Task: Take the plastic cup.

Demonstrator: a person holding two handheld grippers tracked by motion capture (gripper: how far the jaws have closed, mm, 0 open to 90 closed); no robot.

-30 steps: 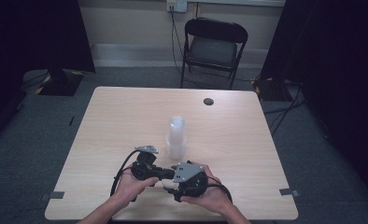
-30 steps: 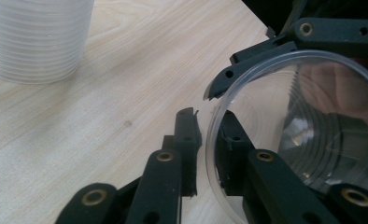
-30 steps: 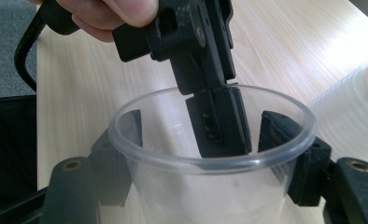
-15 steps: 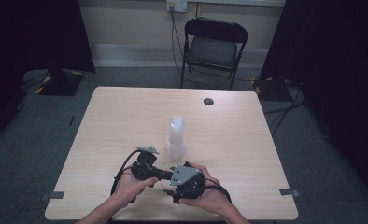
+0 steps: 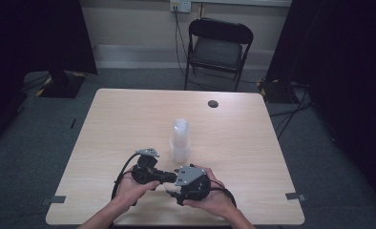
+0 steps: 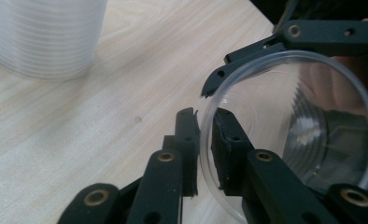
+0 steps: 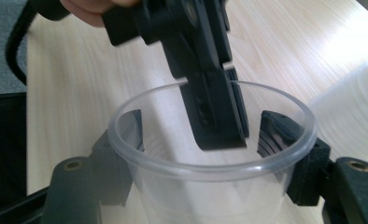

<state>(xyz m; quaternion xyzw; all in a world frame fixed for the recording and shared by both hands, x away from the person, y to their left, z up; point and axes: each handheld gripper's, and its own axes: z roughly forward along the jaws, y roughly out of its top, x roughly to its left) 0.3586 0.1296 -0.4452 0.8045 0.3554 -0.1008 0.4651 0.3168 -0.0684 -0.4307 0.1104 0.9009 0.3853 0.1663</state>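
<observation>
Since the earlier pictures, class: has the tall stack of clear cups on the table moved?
No. In the high view the stack of clear cups stands at the same spot on the table, in the same line with the dark round disc beyond it.

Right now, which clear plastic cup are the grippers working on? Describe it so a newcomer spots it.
On the wooden table, near its front edge, both hands meet. The single clear cup sits there, clamped outside by the right gripper; unlike the upright cup stack behind, it is alone.
</observation>
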